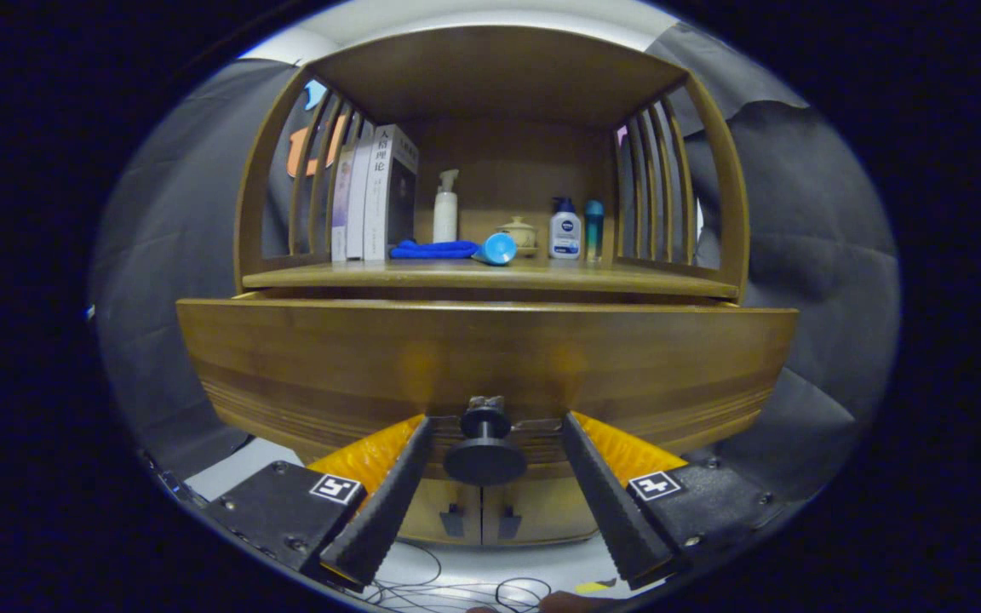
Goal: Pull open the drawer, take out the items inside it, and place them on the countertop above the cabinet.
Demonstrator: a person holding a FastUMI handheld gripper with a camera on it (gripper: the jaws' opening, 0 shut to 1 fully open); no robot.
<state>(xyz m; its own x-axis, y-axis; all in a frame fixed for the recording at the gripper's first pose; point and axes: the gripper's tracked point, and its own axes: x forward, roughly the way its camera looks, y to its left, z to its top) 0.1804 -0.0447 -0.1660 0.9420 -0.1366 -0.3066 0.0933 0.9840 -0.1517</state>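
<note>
Wooden drawer [490, 358] front, dark round knob [484, 449] between parted gripper [495, 423] fingers

1 drawer [490, 358], 1 round knob [484, 449]. 2 cabinet doors [482, 511] below. On countertop [422, 274]: 3 books [371, 196], 1 spray bottle [445, 209], 1 blue cloth [433, 249], 1 lidded pot [518, 232], 1 pump bottle [565, 228], 2 blue tubes [499, 249]. 2 gripper fingers [384, 502], apart, flanking knob.

Brown wood-grain drawer [482, 358] w/ black knob [484, 447]; blue cloth [434, 249] (folded), white pump bottle [445, 209], teal tube [594, 228], white-spined books [371, 191].
</note>
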